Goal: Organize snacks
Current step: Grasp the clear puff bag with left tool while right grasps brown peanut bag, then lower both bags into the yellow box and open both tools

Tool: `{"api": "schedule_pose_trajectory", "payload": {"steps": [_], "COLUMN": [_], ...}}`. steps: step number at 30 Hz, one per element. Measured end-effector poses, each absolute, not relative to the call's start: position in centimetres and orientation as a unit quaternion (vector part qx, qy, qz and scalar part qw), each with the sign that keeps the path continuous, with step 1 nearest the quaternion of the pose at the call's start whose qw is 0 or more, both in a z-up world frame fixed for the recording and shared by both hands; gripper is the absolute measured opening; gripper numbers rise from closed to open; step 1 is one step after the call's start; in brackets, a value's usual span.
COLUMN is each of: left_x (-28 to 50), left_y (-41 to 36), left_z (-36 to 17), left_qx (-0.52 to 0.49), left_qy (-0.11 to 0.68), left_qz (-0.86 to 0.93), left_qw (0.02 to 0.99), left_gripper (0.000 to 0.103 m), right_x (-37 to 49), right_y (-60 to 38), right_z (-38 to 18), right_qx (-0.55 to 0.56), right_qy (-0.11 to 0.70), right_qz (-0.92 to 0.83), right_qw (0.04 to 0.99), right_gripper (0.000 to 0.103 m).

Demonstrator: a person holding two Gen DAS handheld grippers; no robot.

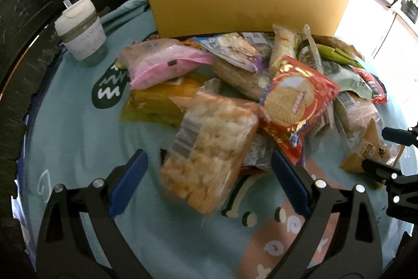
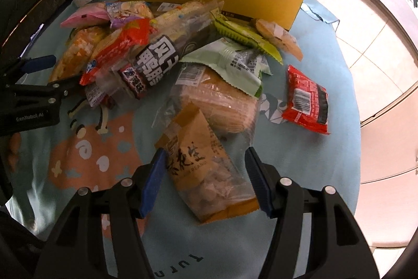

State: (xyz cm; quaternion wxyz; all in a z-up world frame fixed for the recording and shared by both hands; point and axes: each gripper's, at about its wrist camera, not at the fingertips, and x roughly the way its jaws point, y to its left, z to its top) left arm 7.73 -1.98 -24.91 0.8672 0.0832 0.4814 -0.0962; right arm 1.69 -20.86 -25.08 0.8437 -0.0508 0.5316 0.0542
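A heap of snack packets lies on a round table under a light blue printed cloth. In the left wrist view my left gripper is open, its blue pads either side of an orange cracker packet without touching it. A red biscuit packet lies just right of it. In the right wrist view my right gripper is open and straddles a brown peanut bag lying flat on the cloth. The left pad sits at the bag's edge. A yellow cardboard box stands behind the heap.
A lidded white cup stands at the back left by dark carved furniture. A red packet lies apart on the right, near the table edge, with tiled floor beyond. The right gripper's fingers show at the left view's right edge.
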Motion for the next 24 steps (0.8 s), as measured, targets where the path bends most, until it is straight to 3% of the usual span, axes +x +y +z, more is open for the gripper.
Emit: {"api": "schedule_pose_trajectory", "payload": {"steps": [7,10,13,15,17,18,24], "left_x": [7.7,7.3,7.0,6.8,6.7,6.6,5.8], "left_y": [-2.2,-2.3,-2.2,-2.1,-1.8,-1.6,-0.5], "left_z": [-25.1,-25.5,-25.9,-26.0,-25.8,-25.7,-25.4], "left_qx": [0.07,0.067,0.065,0.063,0.05,0.042,0.011], "left_qy": [0.488,0.493,0.496,0.496,0.491,0.49,0.5], "left_qz": [-0.108,-0.111,-0.119,-0.13,-0.157,-0.178,-0.195], "left_qw": [0.863,0.86,0.858,0.856,0.855,0.852,0.844], "left_gripper": [0.097,0.097,0.097,0.089,0.052,0.046,0.046], "right_x": [1.9,1.7,1.2,1.1,1.1,1.1,0.5], "right_y": [-21.6,-21.0,-20.0,-20.0,-20.9,-21.2,-21.9], "right_z": [-25.1,-25.8,-26.3,-26.8,-26.8,-26.7,-26.2], "right_qx": [-0.032,-0.045,-0.082,-0.088,-0.051,-0.037,-0.016], "right_qy": [0.54,0.549,0.54,0.547,0.555,0.557,0.553], "right_qz": [0.053,0.063,0.065,0.062,0.068,0.071,0.085], "right_qw": [0.84,0.832,0.835,0.83,0.827,0.826,0.828], "right_gripper": [0.064,0.077,0.079,0.053,0.038,0.037,0.036]}}
